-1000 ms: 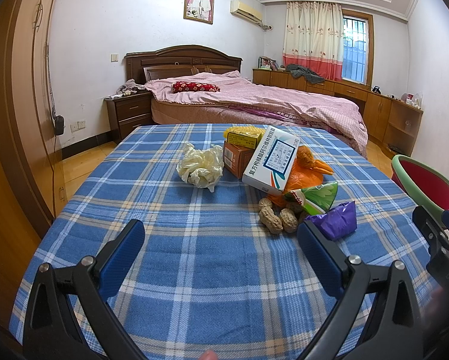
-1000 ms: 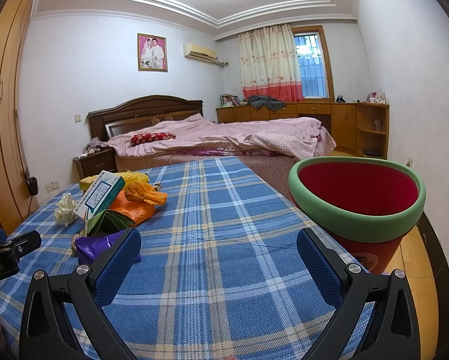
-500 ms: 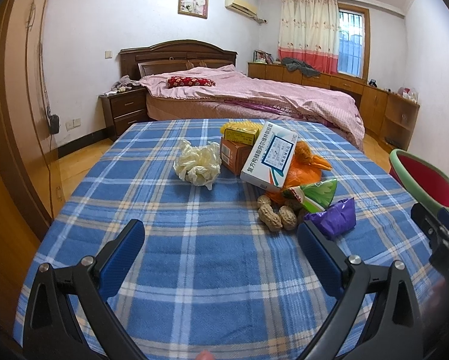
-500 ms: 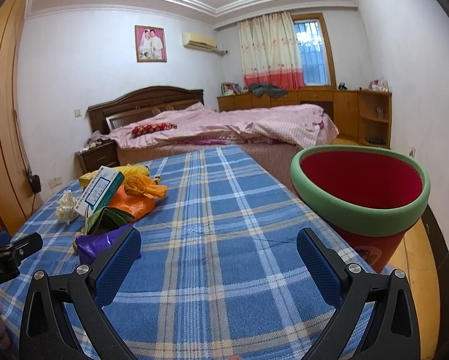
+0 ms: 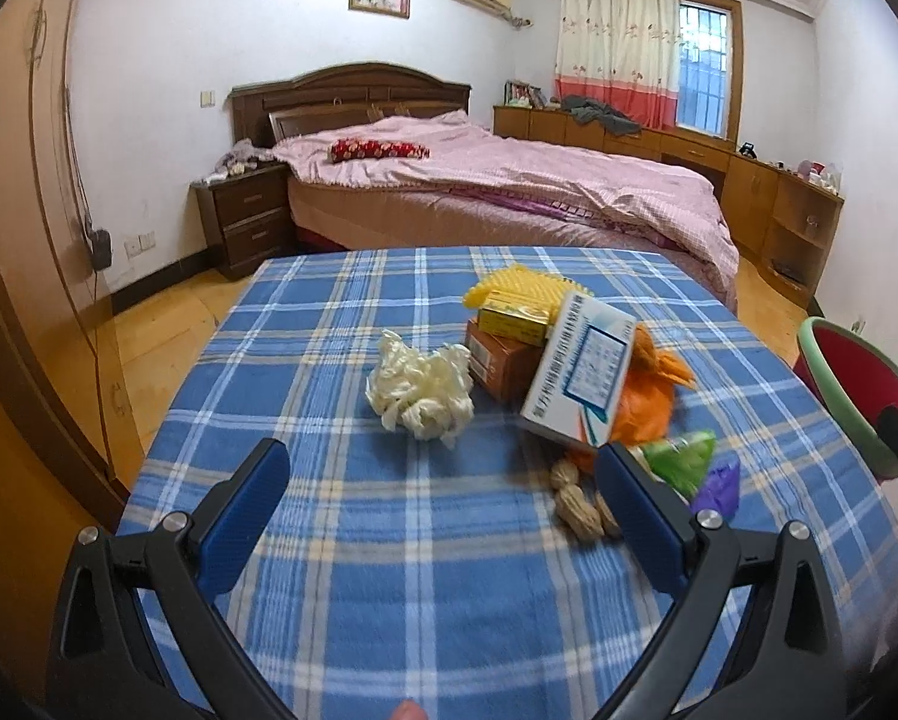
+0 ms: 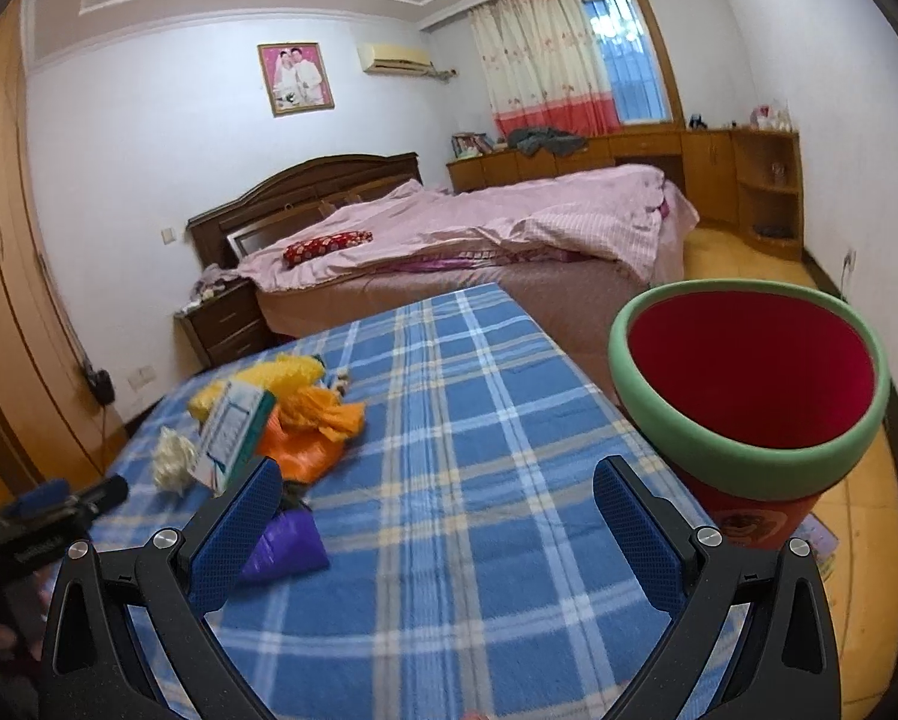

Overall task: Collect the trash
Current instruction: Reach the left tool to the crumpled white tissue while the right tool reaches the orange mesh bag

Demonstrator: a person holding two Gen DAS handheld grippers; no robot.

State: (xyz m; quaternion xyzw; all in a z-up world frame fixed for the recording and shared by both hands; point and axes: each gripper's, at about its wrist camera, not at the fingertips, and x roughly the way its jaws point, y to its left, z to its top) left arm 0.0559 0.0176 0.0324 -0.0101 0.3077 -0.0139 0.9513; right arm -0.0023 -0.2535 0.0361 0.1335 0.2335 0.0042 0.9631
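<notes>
Trash lies piled on a blue plaid table (image 5: 389, 570): a crumpled white paper wad (image 5: 420, 391), a white and blue box (image 5: 581, 373), a brown box (image 5: 503, 360), yellow packaging (image 5: 518, 294), an orange bag (image 5: 650, 396), a green wrapper (image 5: 680, 461), a purple wrapper (image 5: 719, 487) and peanuts (image 5: 576, 507). My left gripper (image 5: 443, 507) is open, empty, just short of the wad. My right gripper (image 6: 440, 516) is open and empty over bare cloth, the purple wrapper (image 6: 284, 546) at its left finger. A red bin with a green rim (image 6: 749, 384) stands at the table's right edge.
A bed with a pink cover (image 5: 509, 192) lies beyond the table's far end, with a dark nightstand (image 5: 245, 219) to its left. A wooden wardrobe (image 5: 11, 228) runs along the left wall. Low wooden cabinets (image 6: 743, 174) line the far right wall.
Both grippers have moved forward and tilted down toward the table. The trash pile is nearer to the left gripper, and the right view has swung left and rolled.
</notes>
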